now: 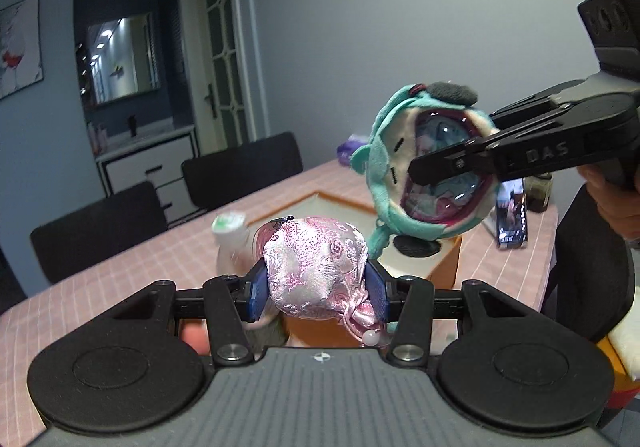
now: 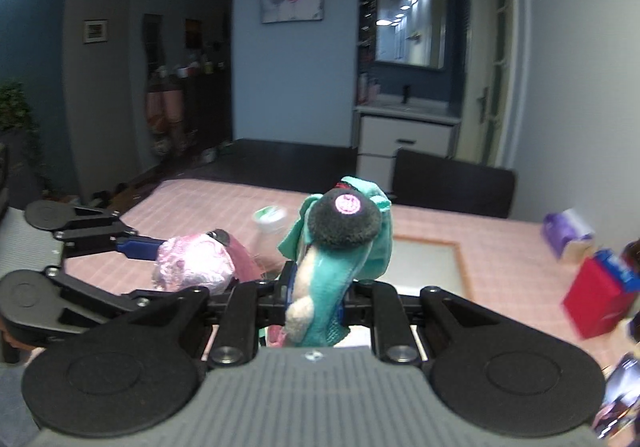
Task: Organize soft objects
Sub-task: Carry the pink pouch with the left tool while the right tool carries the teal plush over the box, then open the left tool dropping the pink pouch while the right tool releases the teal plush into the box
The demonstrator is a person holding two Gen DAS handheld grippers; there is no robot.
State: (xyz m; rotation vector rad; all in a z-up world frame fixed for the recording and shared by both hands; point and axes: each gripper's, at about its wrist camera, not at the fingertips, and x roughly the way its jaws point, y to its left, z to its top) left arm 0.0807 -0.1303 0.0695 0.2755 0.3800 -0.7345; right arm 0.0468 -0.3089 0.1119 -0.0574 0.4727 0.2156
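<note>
My left gripper (image 1: 318, 289) is shut on a pink brocade pouch (image 1: 316, 271), which bulges between its blue pads above the table. The same pouch (image 2: 192, 265) shows at the left of the right wrist view, with the left gripper (image 2: 158, 269) around it. My right gripper (image 2: 316, 295) is shut on a teal plush toy (image 2: 328, 275) with a dark fuzzy ear. In the left wrist view that plush toy (image 1: 384, 167) hangs in the air at the right, its clear round window facing me, with the right gripper (image 1: 436, 171) clamped across it.
A pink checked table (image 1: 120, 267) carries an orange-edged box (image 1: 440, 267) with a white lining, a white bottle (image 1: 230, 243), a phone (image 1: 512, 219), a purple pack (image 2: 566, 233) and a red box (image 2: 596, 299). Black chairs (image 1: 240, 167) stand behind the table.
</note>
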